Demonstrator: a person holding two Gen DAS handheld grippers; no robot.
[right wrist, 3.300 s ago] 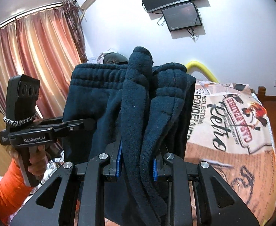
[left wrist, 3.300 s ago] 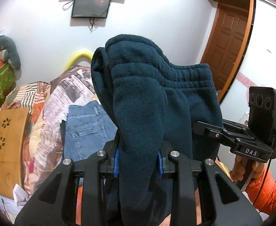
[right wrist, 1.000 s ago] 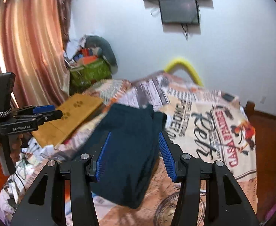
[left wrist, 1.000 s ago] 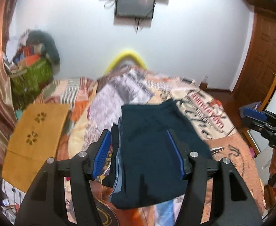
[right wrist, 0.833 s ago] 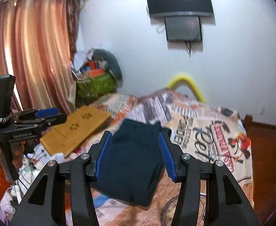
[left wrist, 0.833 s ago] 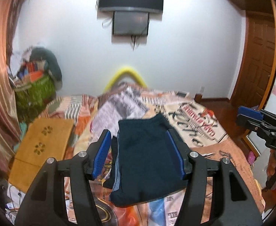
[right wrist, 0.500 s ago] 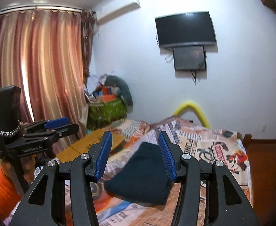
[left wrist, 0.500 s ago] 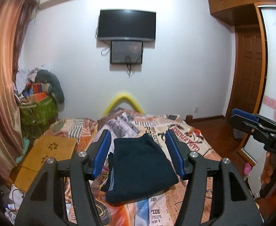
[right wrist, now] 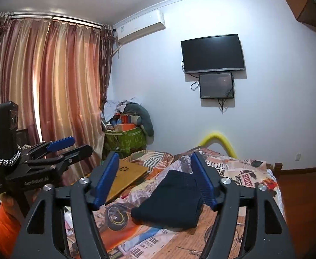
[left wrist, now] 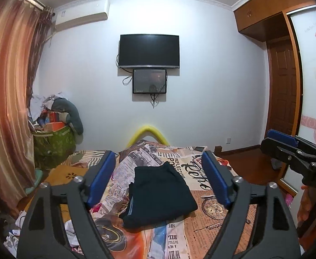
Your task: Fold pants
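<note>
And here we are above the bed (left wrist: pixel 211 213), both tools raised clear of it and neither touching anything. The left gripper (left wrist: pixel 160 179) has its blue-padded fingers (left wrist: pixel 100 178) spread wide, nothing between them but air. The right gripper (right wrist: pixel 155 179) is likewise spread wide and carrying nothing.

The dark navy pants (left wrist: pixel 160 191) lie folded into a compact rectangle on the bed's newspaper-print cover, roughly in the middle of the bed, seen through the gap of the left gripper. From the right wrist view the same pants (right wrist: pixel 170 200) sit flat on the cover, their far corner hidden behind the right-hand pad. A sliver of lighter blue fabric (left wrist: pixel 131 205) peeks out along the bundle's edge nearest the wooden board; whether it belongs to another garment underneath is impossible to tell.

That wooden board (right wrist: pixel 125 178), with its flower-shaped cut-outs, lies at the side of the bed towards the curtain (right wrist: pixel 56 90). Past the head of the bed, a yellow curved bar (left wrist: pixel 147 132) rises against the white wall, and above it hang a television (left wrist: pixel 148 50) and a smaller screen (left wrist: pixel 149 81). A green basket (right wrist: pixel 126 141) piled with clutter stands in the corner beyond the bed, beside the curtain
</note>
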